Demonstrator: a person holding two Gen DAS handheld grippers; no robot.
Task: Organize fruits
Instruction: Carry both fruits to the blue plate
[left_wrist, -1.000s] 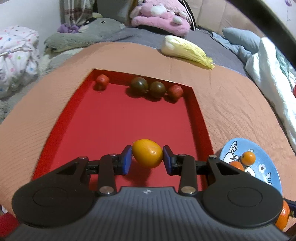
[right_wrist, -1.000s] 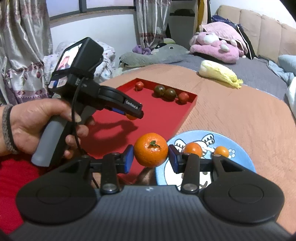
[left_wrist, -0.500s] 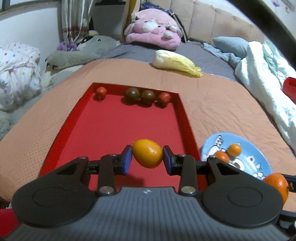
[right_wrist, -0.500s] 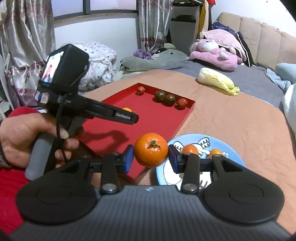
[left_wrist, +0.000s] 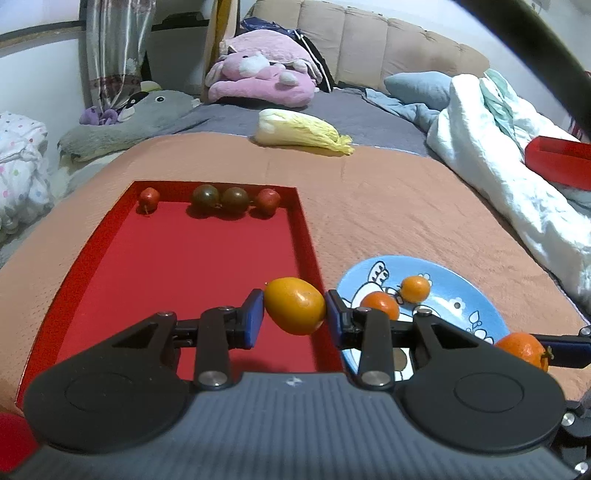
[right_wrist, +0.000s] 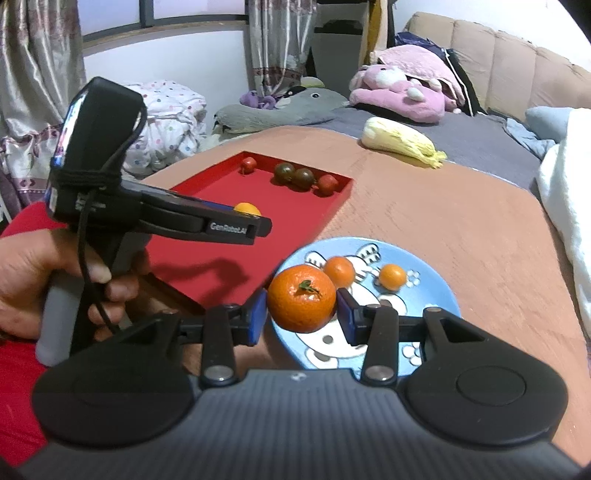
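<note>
My left gripper (left_wrist: 294, 313) is shut on a yellow-orange oval fruit (left_wrist: 294, 311), held above the right rim of the red tray (left_wrist: 177, 266). My right gripper (right_wrist: 301, 314) is shut on a mandarin (right_wrist: 301, 297) with a green stem, held over the near left edge of the blue plate (right_wrist: 424, 295). The plate holds two small oranges (right_wrist: 340, 271) (right_wrist: 392, 276). Several small red and dark tomatoes (left_wrist: 216, 197) lie along the tray's far wall. The left gripper also shows in the right wrist view (right_wrist: 255, 229), and the mandarin shows in the left wrist view (left_wrist: 524, 349).
A pale cabbage (left_wrist: 301, 131) lies at the far edge of the orange table cover (left_wrist: 406, 221). Plush toys (left_wrist: 258, 79) and a sofa stand behind. White bedding (left_wrist: 517, 177) and a red box (left_wrist: 557, 164) lie to the right.
My left gripper has lifted and moved right with the yellow fruit, from mid-tray to the tray's right rim beside the plate. My right gripper has moved over the plate's edge with the mandarin.
</note>
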